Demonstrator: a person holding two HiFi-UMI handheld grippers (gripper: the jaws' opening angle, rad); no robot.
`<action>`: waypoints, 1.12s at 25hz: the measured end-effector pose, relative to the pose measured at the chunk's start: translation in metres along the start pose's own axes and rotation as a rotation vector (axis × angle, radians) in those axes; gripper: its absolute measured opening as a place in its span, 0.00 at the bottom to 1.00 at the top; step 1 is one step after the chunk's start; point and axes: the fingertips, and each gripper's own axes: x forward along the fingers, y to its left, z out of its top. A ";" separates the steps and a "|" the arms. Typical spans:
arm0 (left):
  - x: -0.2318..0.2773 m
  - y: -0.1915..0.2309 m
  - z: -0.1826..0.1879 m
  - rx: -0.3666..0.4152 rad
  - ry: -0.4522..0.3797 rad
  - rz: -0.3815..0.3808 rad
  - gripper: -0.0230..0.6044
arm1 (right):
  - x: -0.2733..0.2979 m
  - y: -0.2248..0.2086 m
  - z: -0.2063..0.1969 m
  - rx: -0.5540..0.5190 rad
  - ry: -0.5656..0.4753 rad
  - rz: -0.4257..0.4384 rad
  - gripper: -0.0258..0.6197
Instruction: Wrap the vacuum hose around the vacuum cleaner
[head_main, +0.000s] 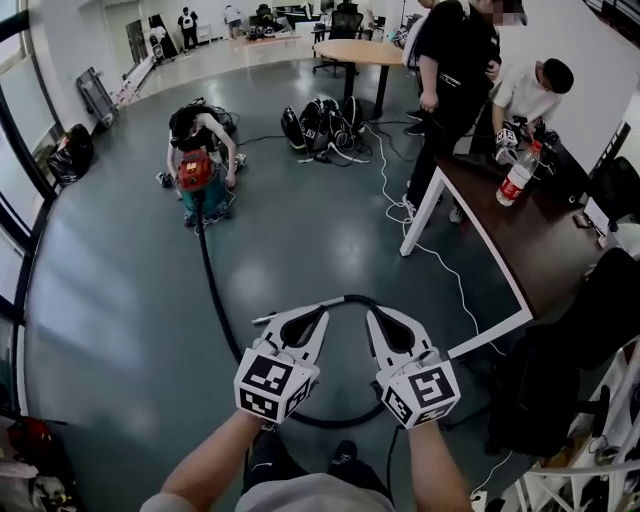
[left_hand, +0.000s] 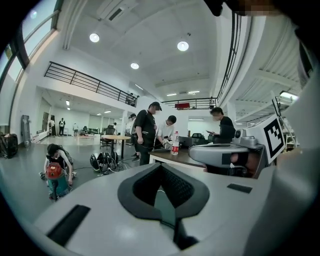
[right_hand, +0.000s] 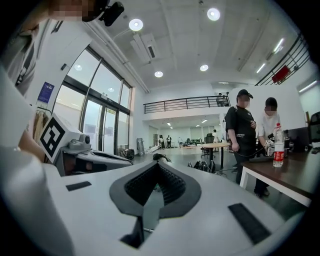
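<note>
Head view: left hand-held gripper (head_main: 322, 312) and right hand-held gripper (head_main: 372, 316) shut, empty, just above near loop of hose (head_main: 215, 290), stretched lengthwise ahead-left to vacuum (head_main: 195, 172), well away, left nearer.

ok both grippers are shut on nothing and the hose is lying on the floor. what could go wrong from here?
1. The hose loops on the floor just in front of the wearer's feet, so pulling it in could trip them.
2. A crouching person is right at the vacuum cleaner; a swinging hose could hit them.
3. A white cable lies on the floor near the loop and might get snagged.
</note>
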 end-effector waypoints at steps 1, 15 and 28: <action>0.002 0.009 -0.001 0.001 0.003 -0.019 0.04 | 0.009 0.001 0.000 0.002 0.005 -0.021 0.04; 0.053 0.084 -0.056 -0.001 0.124 -0.193 0.04 | 0.081 -0.011 -0.048 0.041 0.101 -0.178 0.04; 0.180 0.156 -0.324 0.035 0.296 -0.221 0.04 | 0.174 -0.077 -0.289 0.095 0.200 -0.211 0.04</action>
